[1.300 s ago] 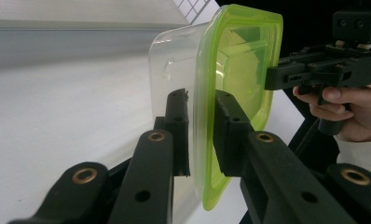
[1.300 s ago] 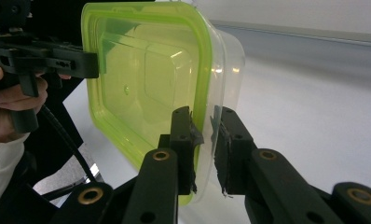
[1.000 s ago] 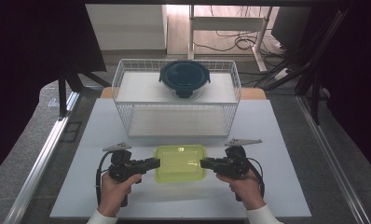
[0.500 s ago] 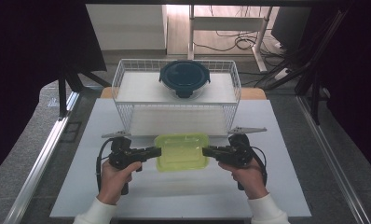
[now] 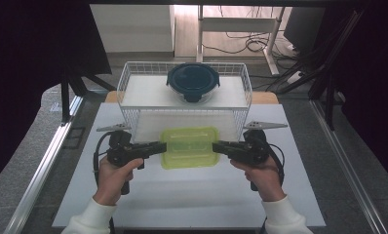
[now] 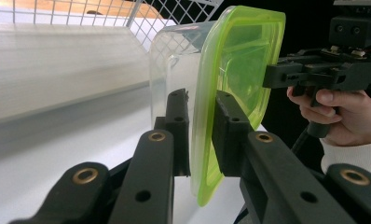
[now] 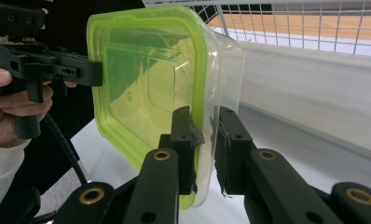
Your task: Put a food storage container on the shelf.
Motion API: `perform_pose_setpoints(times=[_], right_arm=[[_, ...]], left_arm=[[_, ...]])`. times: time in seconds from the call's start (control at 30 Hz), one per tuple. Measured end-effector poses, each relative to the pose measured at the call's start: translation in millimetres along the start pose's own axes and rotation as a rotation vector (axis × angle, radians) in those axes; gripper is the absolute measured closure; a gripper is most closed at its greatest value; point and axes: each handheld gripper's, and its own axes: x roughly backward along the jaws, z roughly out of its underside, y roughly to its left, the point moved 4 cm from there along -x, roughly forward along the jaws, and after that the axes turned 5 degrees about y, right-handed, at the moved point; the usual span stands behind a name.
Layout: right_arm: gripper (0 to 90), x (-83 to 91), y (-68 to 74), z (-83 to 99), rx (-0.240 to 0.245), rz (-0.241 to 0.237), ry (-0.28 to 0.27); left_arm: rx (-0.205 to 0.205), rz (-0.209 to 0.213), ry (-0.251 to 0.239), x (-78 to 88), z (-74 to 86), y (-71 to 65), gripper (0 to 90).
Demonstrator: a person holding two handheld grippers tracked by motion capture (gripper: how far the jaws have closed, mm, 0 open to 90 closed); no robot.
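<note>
worktop (image 5: pixel 192 195): white, I see it under all | basket (image 5: pixel 133 97): wire, at far edge, dark round lidded bowl (image 5: pixel 193 82) on it | box (image 5: pixel 189 146): clear, green lid, held just before basket | my left tongs (image 5: pixel 164 147): clamped on box's left rim | my right tongs (image 5: pixel 215 146): clamped on its right rim

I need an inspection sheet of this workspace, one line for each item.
Surface: white table, bare in front.
Job's things: green-lidded clear container, held level in front of the white wire basket.
Clutter: dark round lidded container in the basket.
Grippers: left hand-held gripper and right hand-held gripper each shut on a container end.
Cables: black cable at the left hand-held gripper; cables on the floor behind.
Surroundings: dark curtains.
</note>
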Motion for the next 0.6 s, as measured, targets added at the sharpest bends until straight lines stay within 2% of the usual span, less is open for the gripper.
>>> perform_pose_setpoints(times=[0.33,0.6], right_arm=[[78.2,6.1,5.6,-18.8,0.010,0.001,-0.025],[78.1,11.8,9.8,-36.5,0.025,0.007,-0.037]], left_arm=[[-0.029,-0.003,-0.011,10.3,-21.2,-6.7,78.4],[-0.036,0.000,-0.026,16.2,-36.7,-9.5,78.5]])
